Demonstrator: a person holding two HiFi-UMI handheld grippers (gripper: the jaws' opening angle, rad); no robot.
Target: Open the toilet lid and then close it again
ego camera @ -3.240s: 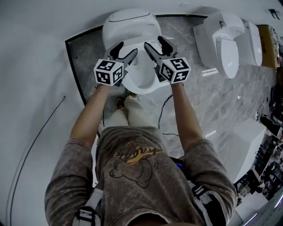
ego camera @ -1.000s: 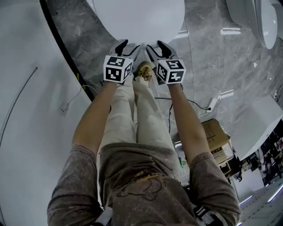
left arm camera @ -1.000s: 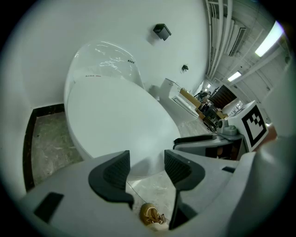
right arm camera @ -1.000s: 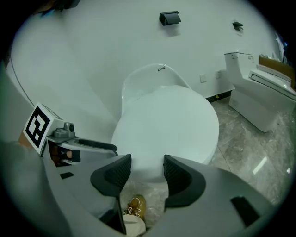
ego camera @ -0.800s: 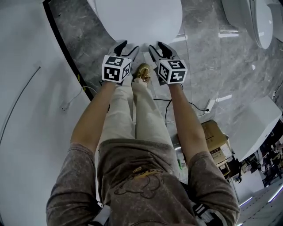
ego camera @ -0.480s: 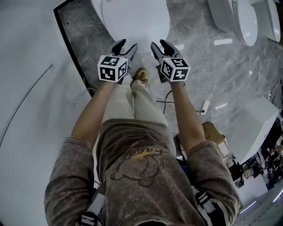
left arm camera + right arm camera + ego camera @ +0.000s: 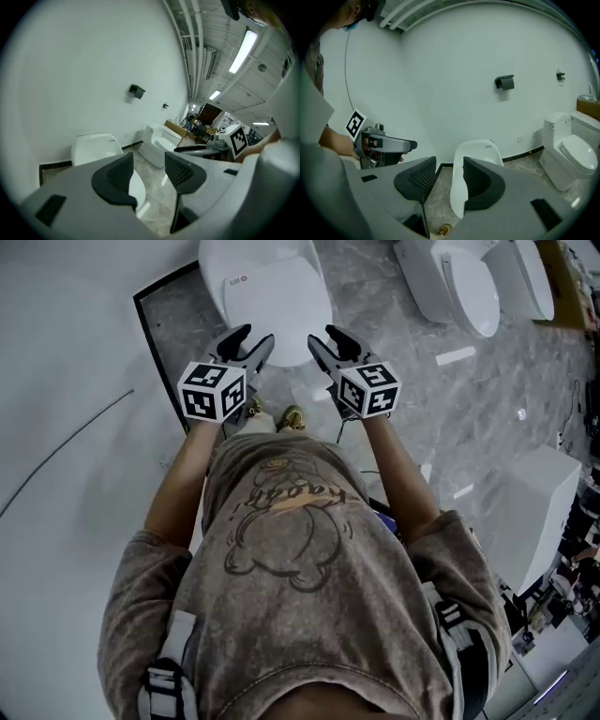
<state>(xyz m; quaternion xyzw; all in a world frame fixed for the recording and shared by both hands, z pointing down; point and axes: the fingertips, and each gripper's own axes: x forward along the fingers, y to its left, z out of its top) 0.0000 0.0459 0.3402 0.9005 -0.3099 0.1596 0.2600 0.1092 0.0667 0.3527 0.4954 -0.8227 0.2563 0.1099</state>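
White and shut, the toilet lid (image 7: 281,296) lies flat on its bowl at the foot of the wall, directly ahead of the person's shoes (image 7: 292,415) on the grey marble floor (image 7: 394,390); both tools hang in the air well above it, touching nothing; the left gripper (image 7: 253,337) has just been closing its jaws a little, yet they stand apart, and its own view shows only floor and the far-off toilet in the gap, so nothing is held; the right gripper (image 7: 325,336) has likewise drawn its jaws in somewhat, with bare air between the pads (image 7: 423,177) and the lid seen past them, so it too is empty; the two sit side by side, level with one another, marker cubes toward the person. A second toilet (image 7: 459,287) stands to the right, well apart; a small black fitting (image 7: 505,82) on the wall is perhaps a paper holder, too small to be sure.
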